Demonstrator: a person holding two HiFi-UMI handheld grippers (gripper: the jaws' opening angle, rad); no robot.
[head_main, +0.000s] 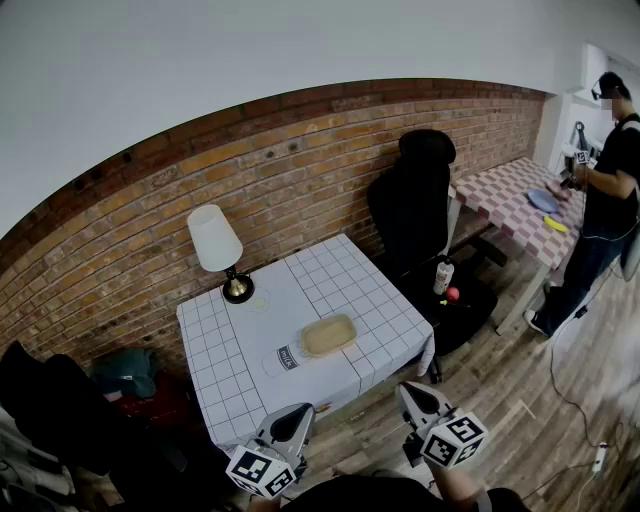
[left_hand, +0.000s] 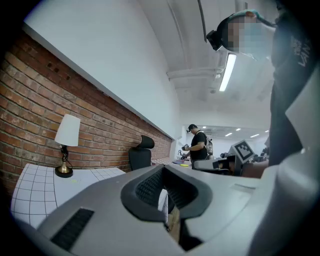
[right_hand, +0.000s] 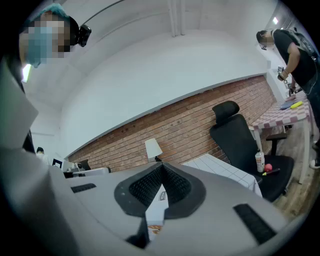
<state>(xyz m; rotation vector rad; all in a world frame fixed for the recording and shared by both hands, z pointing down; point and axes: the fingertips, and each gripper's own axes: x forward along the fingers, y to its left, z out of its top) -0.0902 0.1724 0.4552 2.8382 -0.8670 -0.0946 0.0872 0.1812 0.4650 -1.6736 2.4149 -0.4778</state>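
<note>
A red brick wall is topped by plain white wall. The floor is laid in grey-brown wooden planks. A table in a white grid-patterned cloth is set near the brick, and a white-shaded brass lamp is stood on it. A black office chair is placed beside it, with a red-checked table beyond. A ceiling strip light is lit.

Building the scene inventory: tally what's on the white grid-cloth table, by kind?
Lamp: 1
Tray: 1
Milk carton: 1
Small pale-yellow disc by the lamp, too faint to identify: 1
Total: 4
</note>
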